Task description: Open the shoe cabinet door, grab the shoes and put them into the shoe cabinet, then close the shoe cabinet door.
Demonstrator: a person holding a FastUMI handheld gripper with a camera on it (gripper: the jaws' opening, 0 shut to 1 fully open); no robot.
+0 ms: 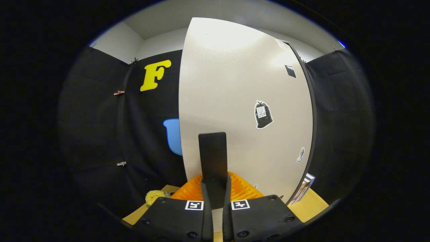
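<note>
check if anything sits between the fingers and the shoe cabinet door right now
Nothing visible does. The gripper has its fingers closed together with nothing between them, and their tips point straight at the white cabinet door, very near or touching it. An orange ribbed thing lies lower, under the fingers, not in the gap.

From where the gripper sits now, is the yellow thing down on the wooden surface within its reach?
Probably not directly. The gripper has its fingers closed together, pointing at the white cabinet door. The yellow object lies off to the fingers' left, beside the orange ribbed item, so the gripper would need to open and turn.
</note>
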